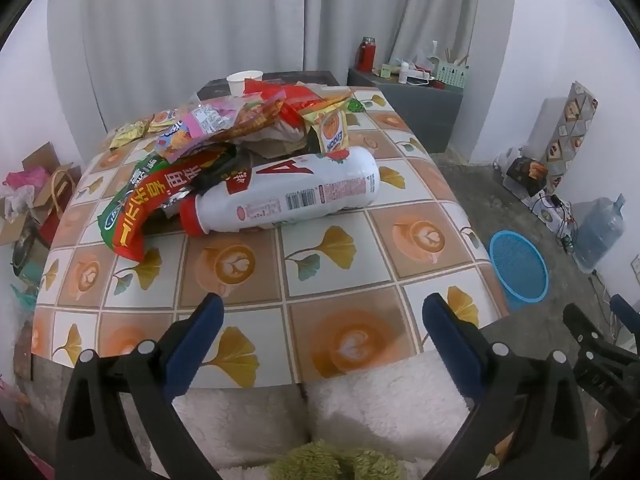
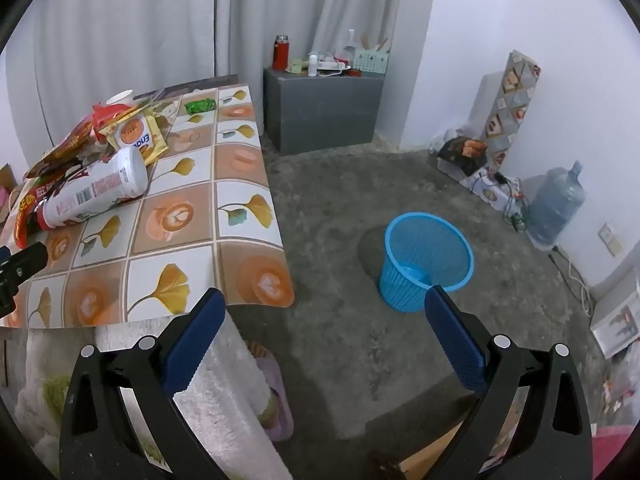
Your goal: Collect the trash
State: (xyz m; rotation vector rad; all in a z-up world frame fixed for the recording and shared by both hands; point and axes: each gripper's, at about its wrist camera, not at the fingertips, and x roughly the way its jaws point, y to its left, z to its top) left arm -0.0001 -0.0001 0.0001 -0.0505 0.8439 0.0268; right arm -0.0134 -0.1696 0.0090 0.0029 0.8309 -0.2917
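Nearest the lens: left gripper [image 1: 322, 312], blue pads spread as wide as they go, nothing between them, held above the near edge of the table [image 1: 420, 196] over a fluffy white lap. Right gripper [image 2: 325, 308] likewise gaping and empty, aimed down at the bare concrete floor beside the table's corner. On the patterned tabletop, a heap of trash: white bottle [image 1: 288, 192] with red cap lying on its side, red and green wrapper [image 1: 140, 208] touching its cap end, yellow snack packet [image 1: 332, 130] behind it, paper cup [image 1: 244, 80] at the far edge. Blue basket [image 2: 426, 260] upright on the floor, well apart from the table.
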